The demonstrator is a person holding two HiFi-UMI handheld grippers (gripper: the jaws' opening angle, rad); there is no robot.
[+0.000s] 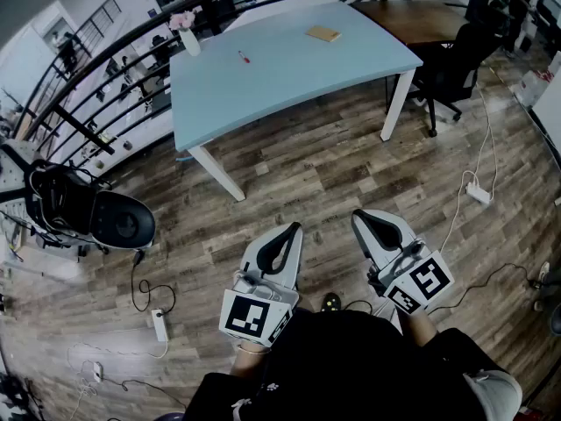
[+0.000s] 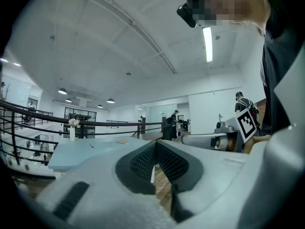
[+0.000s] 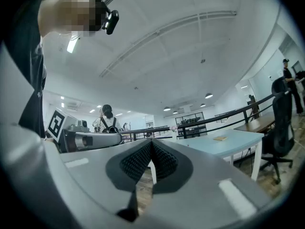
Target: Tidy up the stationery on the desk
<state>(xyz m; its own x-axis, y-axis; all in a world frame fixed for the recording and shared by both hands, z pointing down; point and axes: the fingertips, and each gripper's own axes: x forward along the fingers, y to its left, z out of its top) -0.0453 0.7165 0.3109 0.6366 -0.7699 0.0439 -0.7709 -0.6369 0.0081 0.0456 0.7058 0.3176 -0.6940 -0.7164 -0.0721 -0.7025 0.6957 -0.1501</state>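
Note left gripper [image 1: 294, 228] and right gripper [image 1: 359, 216] closed tip to tip, empty; locate red pen [image 1: 243, 57] and tan pad [image 1: 323, 33] well ahead of fingers [image 1: 296, 253] on blue desk [image 1: 289, 82]; expect light, rigid, roll-prone pen; pinch mid-barrel.

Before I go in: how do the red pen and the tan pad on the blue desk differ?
The red pen is a thin, tiny stick; the tan pad is a broader flat rectangle. The pen lies near the desk's middle, closer to the flower vase; the pad lies further right, toward the far edge. Both rest flat on the light-blue desk, well apart from each other.
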